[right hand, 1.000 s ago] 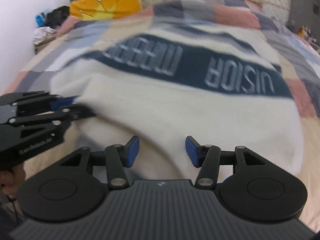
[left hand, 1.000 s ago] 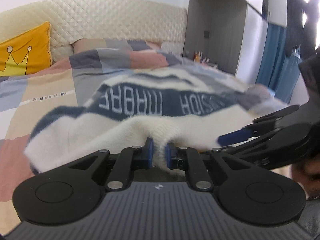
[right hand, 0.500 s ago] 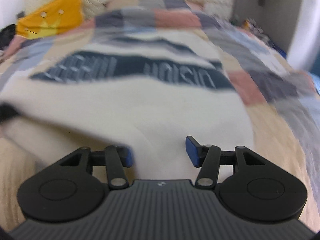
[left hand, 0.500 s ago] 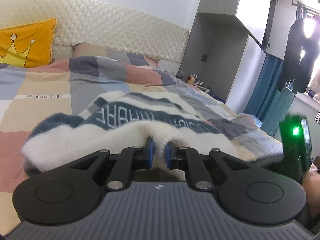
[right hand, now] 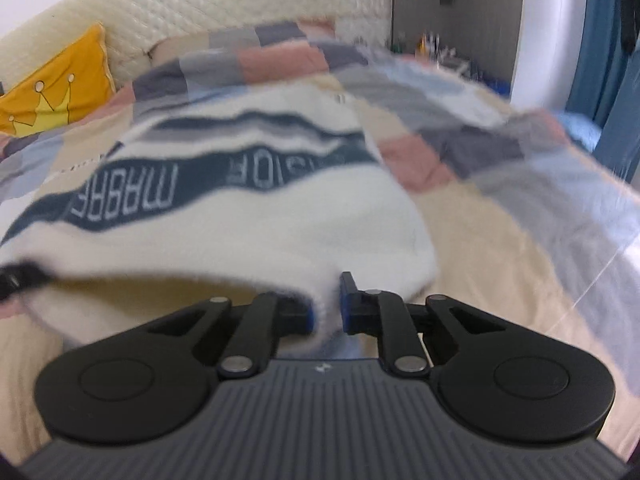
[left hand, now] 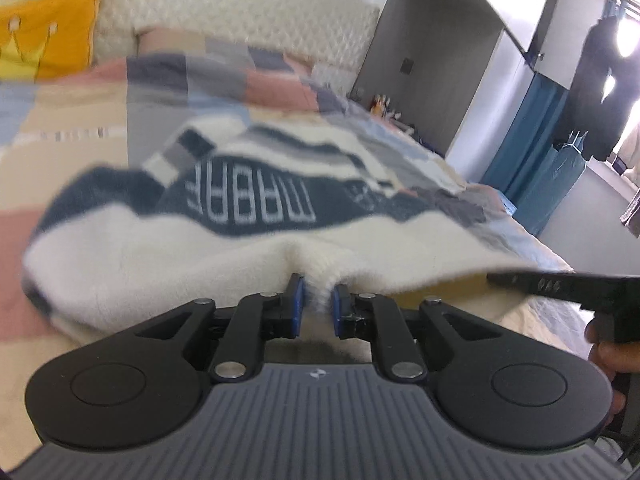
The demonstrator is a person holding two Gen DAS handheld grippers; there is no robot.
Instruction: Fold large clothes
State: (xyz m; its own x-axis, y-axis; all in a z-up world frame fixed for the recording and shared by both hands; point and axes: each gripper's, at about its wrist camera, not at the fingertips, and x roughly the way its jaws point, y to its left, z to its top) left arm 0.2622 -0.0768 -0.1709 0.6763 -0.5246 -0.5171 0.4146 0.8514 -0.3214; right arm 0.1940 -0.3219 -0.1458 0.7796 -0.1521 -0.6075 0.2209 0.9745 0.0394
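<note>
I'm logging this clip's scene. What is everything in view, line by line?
sweater: one, cream with navy lettered band, on the bed, near hem lifted
quilt: one, patchwork pink, grey, beige, covering the bed
pillow: one, yellow with crown, at the headboard
headboard: one, cream quilted, behind the bed
curtain: blue, far right
left gripper: black, blue pads, jaws pinching the hem
right gripper: black, jaws pinching the hem

**Fleecy sweater lifted at its near hem**

A cream, fuzzy sweater [left hand: 160, 252] with a navy band across it, carrying pale block lettering and thinner navy and grey stripes beyond. Its far part lies spread on the bed; the near edge is raised and bunched into two pinched puckers, sagging between them.
</note>
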